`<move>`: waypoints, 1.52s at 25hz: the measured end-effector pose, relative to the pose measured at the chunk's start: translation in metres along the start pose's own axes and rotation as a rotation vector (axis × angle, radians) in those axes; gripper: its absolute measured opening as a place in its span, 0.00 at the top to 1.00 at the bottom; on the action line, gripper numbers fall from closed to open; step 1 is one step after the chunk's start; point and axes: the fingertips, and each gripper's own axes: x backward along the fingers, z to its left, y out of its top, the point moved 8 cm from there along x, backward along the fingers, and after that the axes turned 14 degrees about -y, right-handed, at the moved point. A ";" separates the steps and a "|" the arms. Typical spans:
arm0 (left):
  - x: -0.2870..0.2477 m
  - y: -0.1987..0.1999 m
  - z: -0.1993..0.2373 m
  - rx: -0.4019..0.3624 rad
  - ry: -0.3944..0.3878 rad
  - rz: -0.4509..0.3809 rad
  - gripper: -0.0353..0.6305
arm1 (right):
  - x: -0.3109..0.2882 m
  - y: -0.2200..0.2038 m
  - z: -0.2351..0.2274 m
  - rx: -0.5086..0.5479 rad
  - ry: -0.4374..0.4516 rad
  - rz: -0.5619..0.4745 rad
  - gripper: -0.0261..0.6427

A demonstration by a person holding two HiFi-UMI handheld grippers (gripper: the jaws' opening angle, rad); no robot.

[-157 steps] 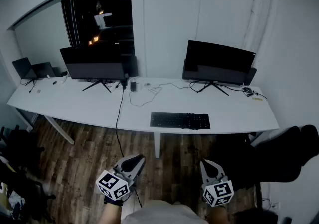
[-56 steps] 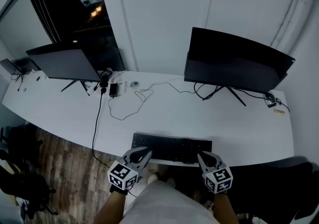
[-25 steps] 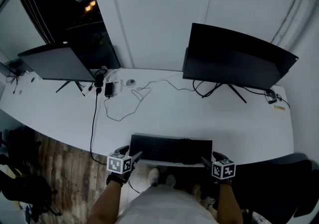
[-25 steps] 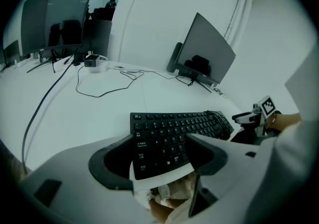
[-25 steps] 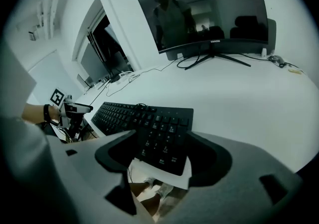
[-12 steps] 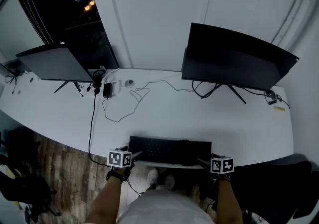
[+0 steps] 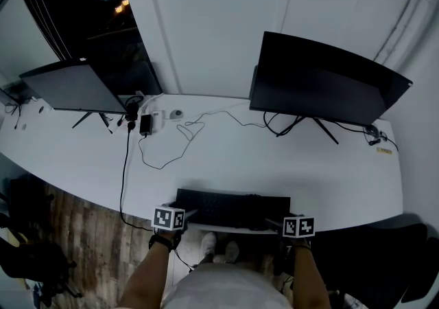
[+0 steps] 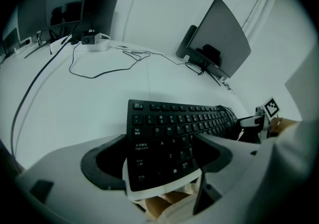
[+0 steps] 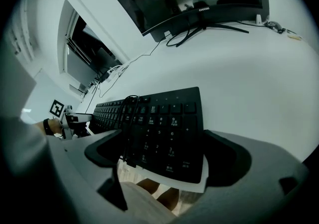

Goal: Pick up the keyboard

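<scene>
The black, flat keyboard (image 7: 233,209), lower centre at the desk's (image 7: 274,163) near edge, looks light and stiff but thin, so taking both ends together should keep it level. Left gripper (image 8: 159,168) and right gripper (image 9: 164,161) have just been opening, jaws wide, one keyboard end between each pair, unclamped.

Dim, bluish light; fisheye-warped, vignetted edges
</scene>
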 end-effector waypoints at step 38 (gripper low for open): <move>-0.007 0.003 -0.002 0.020 0.063 0.000 0.34 | -0.003 0.002 0.008 -0.010 -0.127 0.013 0.20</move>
